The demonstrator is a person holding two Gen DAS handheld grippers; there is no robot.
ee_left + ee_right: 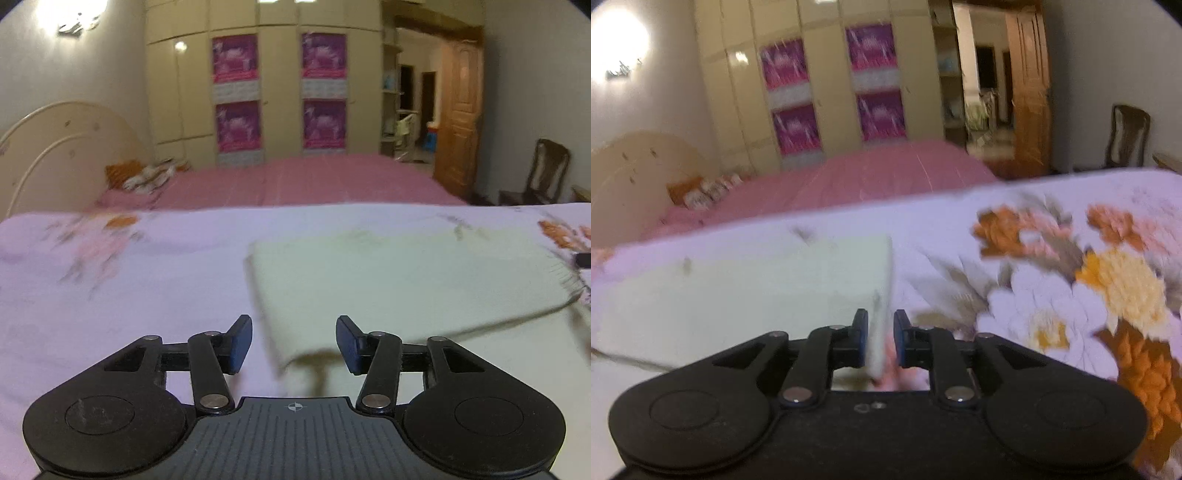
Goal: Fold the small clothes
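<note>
Cream cloth (406, 280) on floral bedspread (129, 280), pink bed (314, 177) beyond

We see a bedroom with pale walls (74, 74) and a bright wall lamp (79, 22) at upper left. A cream wardrobe (280, 55) bearing four purple posters (235, 59) stands behind a pink-covered bed (303, 181) with a curved cream headboard (62, 147). A wooden door (460, 122) and dark chair (543, 173) stand at right.

A floral lilac bed (110, 288) carries a pale cream garment (406, 280) (folded, edges blurred), lying toward its three o'clock side
</note>
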